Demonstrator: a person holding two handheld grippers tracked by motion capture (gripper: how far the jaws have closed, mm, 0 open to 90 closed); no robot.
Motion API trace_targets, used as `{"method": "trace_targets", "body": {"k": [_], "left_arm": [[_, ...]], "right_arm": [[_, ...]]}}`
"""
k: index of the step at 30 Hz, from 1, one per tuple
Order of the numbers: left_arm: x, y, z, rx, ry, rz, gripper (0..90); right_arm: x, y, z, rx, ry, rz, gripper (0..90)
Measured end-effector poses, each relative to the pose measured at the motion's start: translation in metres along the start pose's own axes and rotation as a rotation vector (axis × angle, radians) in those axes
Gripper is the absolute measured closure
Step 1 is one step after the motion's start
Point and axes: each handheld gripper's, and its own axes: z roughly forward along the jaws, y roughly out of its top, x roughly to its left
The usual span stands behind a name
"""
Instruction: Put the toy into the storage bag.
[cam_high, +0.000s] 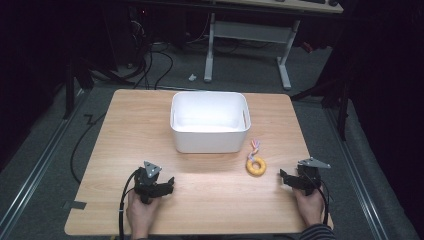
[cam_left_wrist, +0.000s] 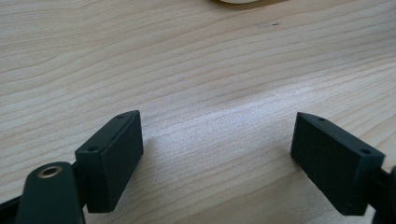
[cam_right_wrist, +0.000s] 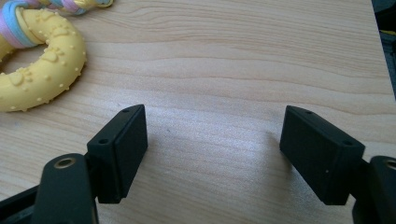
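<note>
Table: light wooden table (cam_high: 210, 200), grain visible in both gripper views; it stands on a grey floor (cam_high: 50, 165).
White bin: rectangular white bin (cam_high: 210, 121) with rounded corners, upright on the far half of the table, near the middle. Interior appears bare white from the high view.
Ring toy: yellow ring toy (cam_high: 256, 166), studded with small bumps, lying flat on the table just beside the near right corner of the white bin, not touching it. A short braid (cam_high: 255, 146) of pink, blue and yellow strands is looped through the ring and trails toward the bin.
Left gripper: left gripper (cam_high: 170, 187) held in the person's left hand (cam_high: 142, 212) at the near left of the table, low over the wood. Jaws spread wide, bare tabletop between them in the left gripper view (cam_left_wrist: 217, 140). Grey three-cornered plate on top; black cable trails back past the table edge.
Right gripper: right gripper (cam_high: 283, 177) held in the right hand (cam_high: 309, 206) at the near right of the table. Jaws spread wide, nothing between them (cam_right_wrist: 212, 140).
Ring toy relative to right gripper: near, ahead and to the left of the jaws; in the right gripper view the ring toy (cam_right_wrist: 42, 65) lies at the upper left, apart from both jaws.
Background: legs of a white desk (cam_high: 247, 45) and loose cables on the floor beyond the table.
</note>
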Motion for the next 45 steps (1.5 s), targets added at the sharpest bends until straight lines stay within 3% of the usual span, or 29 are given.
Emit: {"method": "trace_targets", "body": {"k": [19, 27, 35, 45], "left_arm": [[0.000, 0.000, 0.000, 0.001, 0.001, 0.002, 17.2], [0.000, 0.000, 0.000, 0.002, 0.001, 0.003, 17.2], [0.000, 0.000, 0.000, 0.002, 0.002, 0.003, 17.2], [0.000, 0.000, 0.000, 0.001, 0.002, 0.001, 17.2]], "right_arm": [[0.000, 0.000, -0.001, 0.000, 0.006, -0.003, 23.4], [-0.002, 0.000, -0.002, 0.014, 0.035, -0.038, 23.5], [-0.001, -0.001, -0.006, 0.021, 0.046, -0.045, 32.2], [-0.002, -0.005, -0.022, 0.001, 0.113, -0.035, 40.9]]}}
